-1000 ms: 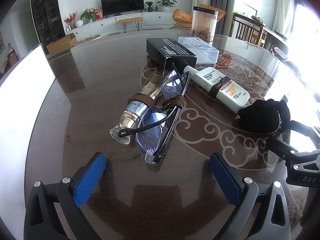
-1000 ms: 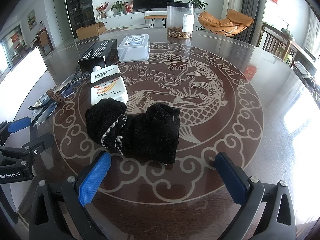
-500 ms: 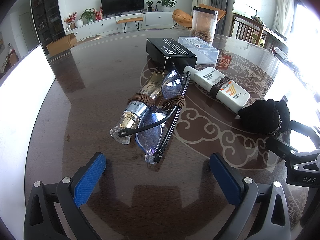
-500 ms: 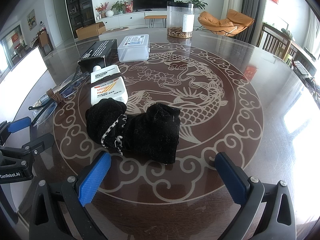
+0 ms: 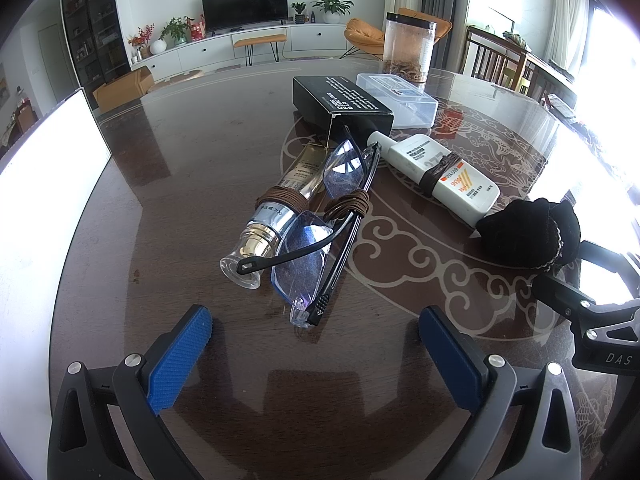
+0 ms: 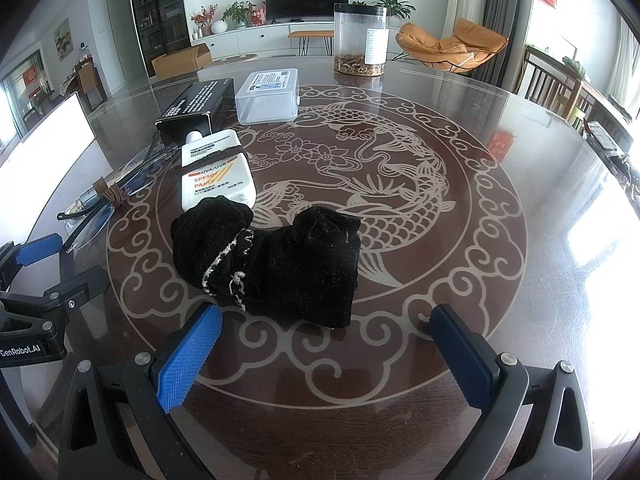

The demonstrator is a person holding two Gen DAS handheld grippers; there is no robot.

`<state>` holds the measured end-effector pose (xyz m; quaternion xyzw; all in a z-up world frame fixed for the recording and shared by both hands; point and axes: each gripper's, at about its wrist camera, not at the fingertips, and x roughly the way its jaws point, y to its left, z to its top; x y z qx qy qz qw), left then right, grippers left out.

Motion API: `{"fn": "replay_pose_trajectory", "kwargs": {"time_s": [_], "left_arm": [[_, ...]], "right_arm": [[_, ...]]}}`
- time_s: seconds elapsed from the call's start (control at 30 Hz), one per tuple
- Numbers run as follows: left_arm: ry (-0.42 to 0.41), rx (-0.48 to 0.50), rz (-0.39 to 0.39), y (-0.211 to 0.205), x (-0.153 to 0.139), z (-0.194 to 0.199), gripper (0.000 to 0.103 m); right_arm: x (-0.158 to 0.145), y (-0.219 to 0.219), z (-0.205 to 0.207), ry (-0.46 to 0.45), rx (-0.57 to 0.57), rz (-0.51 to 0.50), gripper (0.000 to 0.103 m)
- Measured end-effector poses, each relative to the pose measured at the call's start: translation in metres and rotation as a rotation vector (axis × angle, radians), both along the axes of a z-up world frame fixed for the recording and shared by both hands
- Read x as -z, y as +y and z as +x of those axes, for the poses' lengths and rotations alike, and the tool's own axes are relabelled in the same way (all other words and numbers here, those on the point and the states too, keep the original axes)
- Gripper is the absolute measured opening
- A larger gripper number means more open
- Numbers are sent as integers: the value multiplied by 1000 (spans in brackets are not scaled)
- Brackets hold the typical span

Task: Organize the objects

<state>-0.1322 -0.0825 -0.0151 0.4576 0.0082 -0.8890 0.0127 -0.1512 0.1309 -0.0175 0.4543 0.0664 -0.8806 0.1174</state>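
Note:
On the round dark table, folded glasses (image 5: 328,220) with a brown cord lean on a clear bottle (image 5: 276,216) with a gold cap, just ahead of my open left gripper (image 5: 316,344). A white sunscreen tube (image 5: 444,176) lies right of them, its cap at a black box (image 5: 340,100). A black sock bundle (image 6: 276,264) tied with speckled cord lies directly in front of my open right gripper (image 6: 324,344). The sock bundle (image 5: 528,236) also shows at the right in the left wrist view, beside the right gripper's body. Nothing sits between either pair of fingers.
A clear plastic box (image 6: 268,96) sits behind the sunscreen tube (image 6: 216,172), and a tall clear jar (image 6: 360,40) stands at the far edge. A bright white panel (image 5: 40,168) runs along the table's left side. Chairs stand at the right.

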Motion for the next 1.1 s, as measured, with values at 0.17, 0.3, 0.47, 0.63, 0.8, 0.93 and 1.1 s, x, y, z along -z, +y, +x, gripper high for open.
{"fn": "replay_pose_trajectory", "kwargs": {"time_s": [0.17,0.3,0.47,0.63,0.8,0.93,1.1], "left_arm": [[0,0,0,0,0,0,103],[0,0,0,0,0,0,103],[0,1,0,0,1,-1,103],[0,0,2,0,1,0,103],[-39,12,2,0,0,1,103],[-55,16,1,2,0,7,103],[-63,31,1,4,-1,13,103]], "right_arm": [[0,0,0,0,0,0,103],[0,0,0,0,0,0,103],[0,0,0,0,0,0,103],[0,0,0,0,0,0,103],[0,0,0,0,0,0,103],[0,0,0,0,0,0,103],[0,0,0,0,0,0,103]]}}
